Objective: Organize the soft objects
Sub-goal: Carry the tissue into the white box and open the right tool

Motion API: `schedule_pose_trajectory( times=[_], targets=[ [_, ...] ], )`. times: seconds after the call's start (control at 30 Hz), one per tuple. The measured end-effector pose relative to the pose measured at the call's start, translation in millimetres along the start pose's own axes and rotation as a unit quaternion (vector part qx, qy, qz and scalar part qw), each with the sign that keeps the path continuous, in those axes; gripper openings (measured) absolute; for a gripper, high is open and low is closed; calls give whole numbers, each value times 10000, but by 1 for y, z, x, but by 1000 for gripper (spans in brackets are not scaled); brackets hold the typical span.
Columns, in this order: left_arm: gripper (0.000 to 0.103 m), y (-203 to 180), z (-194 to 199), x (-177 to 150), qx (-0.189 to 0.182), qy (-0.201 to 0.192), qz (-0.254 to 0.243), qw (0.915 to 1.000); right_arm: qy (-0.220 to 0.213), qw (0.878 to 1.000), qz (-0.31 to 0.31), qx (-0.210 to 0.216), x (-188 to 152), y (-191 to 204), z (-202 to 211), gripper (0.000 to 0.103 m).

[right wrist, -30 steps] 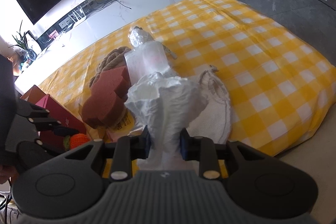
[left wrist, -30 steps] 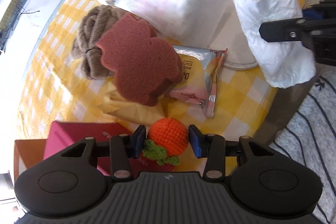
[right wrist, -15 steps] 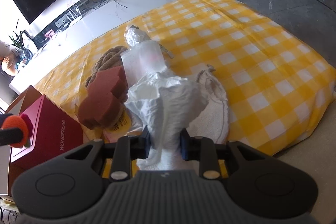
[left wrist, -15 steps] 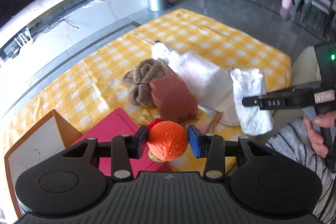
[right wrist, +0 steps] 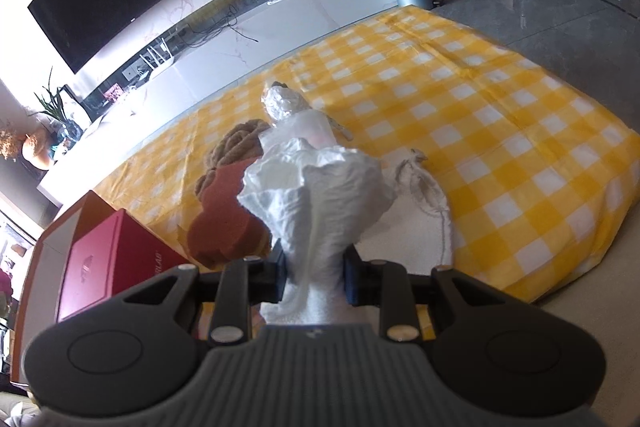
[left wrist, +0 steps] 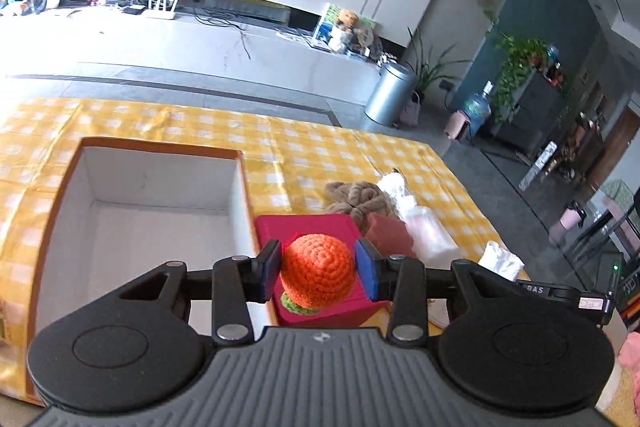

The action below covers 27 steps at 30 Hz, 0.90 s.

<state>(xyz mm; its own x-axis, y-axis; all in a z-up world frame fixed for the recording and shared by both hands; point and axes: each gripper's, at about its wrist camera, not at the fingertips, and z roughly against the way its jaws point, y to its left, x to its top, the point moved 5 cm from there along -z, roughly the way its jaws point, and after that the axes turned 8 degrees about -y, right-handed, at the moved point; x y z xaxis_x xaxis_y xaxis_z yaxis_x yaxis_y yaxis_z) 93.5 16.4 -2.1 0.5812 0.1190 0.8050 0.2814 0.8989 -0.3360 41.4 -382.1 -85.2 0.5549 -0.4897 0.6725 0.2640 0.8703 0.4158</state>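
Crocheted orange ball [left wrist: 317, 269] with a green leaf tuft is sitting pinched between the blue pads of the left tongs [left wrist: 318, 273], pads touching it on both sides, held up in the air. Left wrist view: ball is hanging over the near edge of a red box [left wrist: 312, 227], with an open cardboard box [left wrist: 56, 195], white inside, just beside it on the left. Both boxes are sitting on the yellow checked cloth [left wrist: 320, 155]. Past the red box, a brown plush bundle [left wrist: 356, 197], a dark red sponge [left wrist: 386, 233] and a clear plastic pack [left wrist: 424, 231] are lying close together; a white crumpled bag [left wrist: 500, 259] is showing at the right, above the other tool. Right wrist view: right tongs [right wrist: 314, 277] are clamping the gathered neck of the white crumpled bag [right wrist: 316, 195], which is flaring out above the pads and standing clear of the cloth. Behind it the brown plush bundle [right wrist: 236, 147], the dark red sponge [right wrist: 224, 227] and the clear plastic pack [right wrist: 300, 123] are lying in a cluster, sponge overlapping the plush. A white drawstring pouch [right wrist: 420, 219] is lying flat just right of the bag. Red box [right wrist: 108, 259] is sitting at the left edge, inside or against the cardboard box; cannot tell which. Yellow checked cloth [right wrist: 500, 131] is covering everything beyond.
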Motion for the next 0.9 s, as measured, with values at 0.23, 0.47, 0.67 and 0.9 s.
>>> schedule_pose_trajectory(
  times=[0.23,0.47,0.67,0.9],
  targets=[
    [46,50,31,8,567,-427,284,9971,-243,9948,44,991,7,73,28,26],
    [46,96,35,-12,1607,-264,302,9862,-252,9765,395,2101,0,186,38,26],
    [46,122,51,-14,1532,-442,601,9854,441,9558,833,2784,-46,283,9,26],
    [46,148,64,-14,1669,-615,1005,9789,1668,9450,1350,2468,-126,354,-57,26]
  ],
)
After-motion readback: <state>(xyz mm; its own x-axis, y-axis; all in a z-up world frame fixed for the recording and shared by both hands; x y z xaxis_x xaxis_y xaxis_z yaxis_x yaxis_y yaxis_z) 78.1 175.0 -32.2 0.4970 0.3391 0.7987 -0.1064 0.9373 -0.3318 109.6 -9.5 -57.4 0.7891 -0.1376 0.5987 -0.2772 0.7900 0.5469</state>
